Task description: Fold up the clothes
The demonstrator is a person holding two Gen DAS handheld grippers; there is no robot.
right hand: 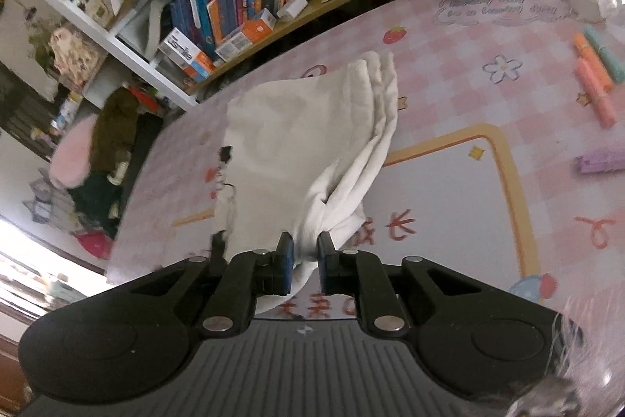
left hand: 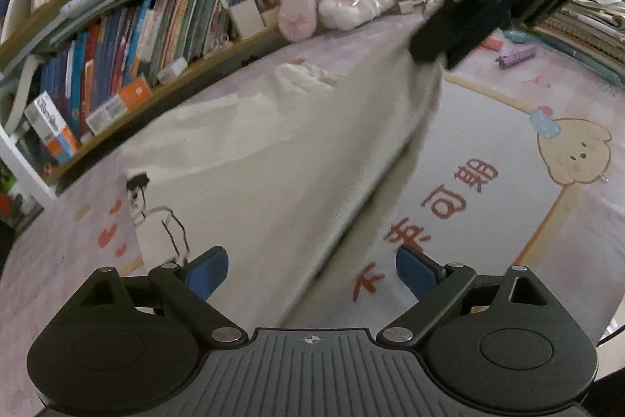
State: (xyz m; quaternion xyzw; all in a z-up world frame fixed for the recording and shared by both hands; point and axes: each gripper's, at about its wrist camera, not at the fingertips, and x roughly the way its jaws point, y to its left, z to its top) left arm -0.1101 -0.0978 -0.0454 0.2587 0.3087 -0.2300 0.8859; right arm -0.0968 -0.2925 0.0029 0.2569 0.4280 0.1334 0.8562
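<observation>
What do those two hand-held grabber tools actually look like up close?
Both look alike. The left gripper and right gripper each have a black body with ribbed grey grooves, a small crosshair mark at its centre, two round black discs at the sides, black linkage bars with silver rivets, and blue pads on the fingers.

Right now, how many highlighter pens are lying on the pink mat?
3 that I can make out, grouped at the mat's far right in the right wrist view: a teal pen, an orange pen and a pink pen. Others may lie outside the frame.

Soft daylight – fisheye-bent edges – slight motion blur.
</observation>
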